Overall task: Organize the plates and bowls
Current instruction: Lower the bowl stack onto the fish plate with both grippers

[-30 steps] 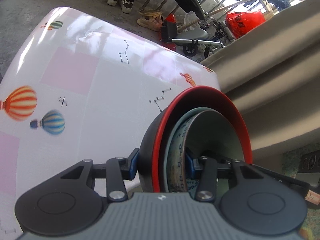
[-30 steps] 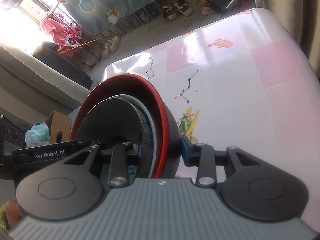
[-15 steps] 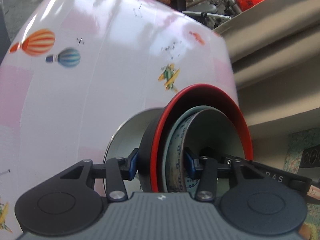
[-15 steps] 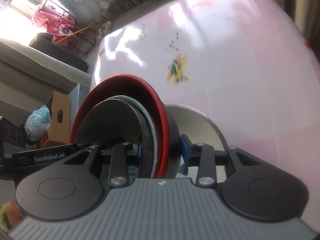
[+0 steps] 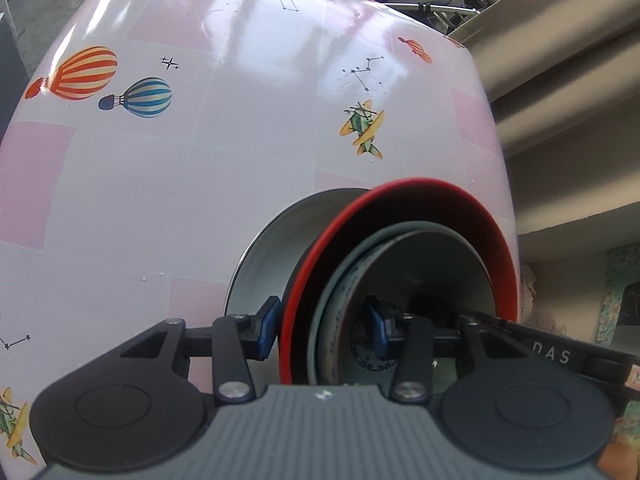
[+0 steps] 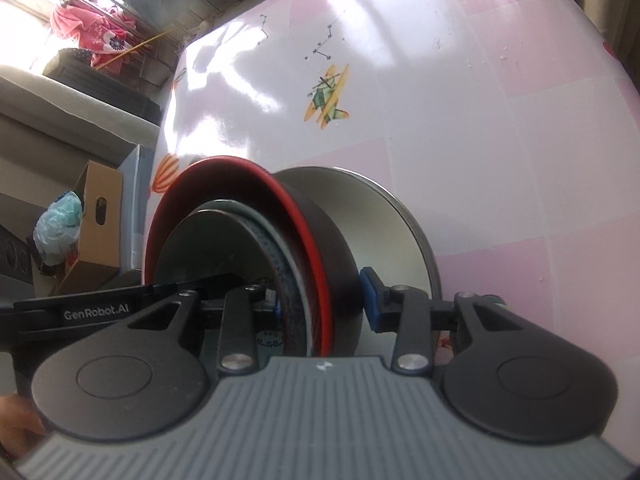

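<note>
A black bowl with a red inside carries smaller blue-patterned bowls nested in it. My left gripper is shut on one side of this stack's rims, with one blue pad outside and one inside. On the opposite side my right gripper is shut on the black bowl in the same way. The stack is tilted and sits low over a wide steel dish on the table; whether they touch I cannot tell. From the right wrist the steel dish shows behind the stack.
The table wears a glossy pink-and-white cloth with balloon and aeroplane prints. Its edge runs close to the right of the stack, with a grey ledge beyond. A cardboard box stands on the floor past the table.
Both grippers have carried the bowl stack across the table and downward. The steel dish has come into view underneath it, and the stack now sits lower over the dish.
</note>
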A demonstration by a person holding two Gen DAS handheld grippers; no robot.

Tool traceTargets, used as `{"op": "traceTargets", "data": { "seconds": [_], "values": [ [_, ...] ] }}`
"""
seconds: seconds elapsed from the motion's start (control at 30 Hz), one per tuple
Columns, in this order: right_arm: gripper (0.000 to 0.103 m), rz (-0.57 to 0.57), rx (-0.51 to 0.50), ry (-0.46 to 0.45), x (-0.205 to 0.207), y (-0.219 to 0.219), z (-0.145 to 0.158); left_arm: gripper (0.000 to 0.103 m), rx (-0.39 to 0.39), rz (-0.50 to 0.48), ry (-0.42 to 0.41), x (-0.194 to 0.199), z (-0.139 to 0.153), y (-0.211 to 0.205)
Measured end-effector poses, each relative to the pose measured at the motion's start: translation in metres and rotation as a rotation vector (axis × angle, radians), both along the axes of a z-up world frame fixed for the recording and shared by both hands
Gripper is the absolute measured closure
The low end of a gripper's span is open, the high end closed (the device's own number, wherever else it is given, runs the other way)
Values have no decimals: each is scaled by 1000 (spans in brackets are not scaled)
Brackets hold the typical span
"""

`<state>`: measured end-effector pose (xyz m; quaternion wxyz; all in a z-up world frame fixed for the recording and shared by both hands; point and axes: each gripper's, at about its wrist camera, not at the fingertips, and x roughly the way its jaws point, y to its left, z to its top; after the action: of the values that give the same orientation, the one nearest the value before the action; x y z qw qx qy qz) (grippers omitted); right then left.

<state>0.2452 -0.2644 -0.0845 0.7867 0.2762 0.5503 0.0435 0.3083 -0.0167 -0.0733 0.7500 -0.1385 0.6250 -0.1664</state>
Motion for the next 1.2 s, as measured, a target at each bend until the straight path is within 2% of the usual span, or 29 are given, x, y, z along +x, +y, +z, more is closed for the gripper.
{"op": "traceTargets", "data": {
  "seconds": [0.23,0.5,0.67,0.8,0.87,0.93,1.0,1.07,1.2],
  "values": [
    [66,10,0,18,10,2,-6,58,-9,-9,-4,0,3,0],
    [60,49,-67,13,12,8,0,55,-28,-18,-16,-2,8,4],
    [50,56,-96,-61,6,2,26,44,-38,-26,-68,-9,22,13],
    [49,34,-111,-125,1,-5,43,42,-26,-47,-136,-15,30,15],
    [49,32,-152,-150,0,-4,43,44,-9,-50,-146,-16,27,13],
    [53,29,-160,-151,3,-3,36,47,-15,-46,-130,-14,21,13],
    [66,27,-134,-143,4,-2,27,50,-33,-37,-106,-14,14,13],
    [67,22,-130,-143,4,0,22,58,-55,-37,-85,-14,9,13],
    [71,20,-129,-150,1,0,19,58,-53,-27,-81,-17,9,12]
  ]
}}
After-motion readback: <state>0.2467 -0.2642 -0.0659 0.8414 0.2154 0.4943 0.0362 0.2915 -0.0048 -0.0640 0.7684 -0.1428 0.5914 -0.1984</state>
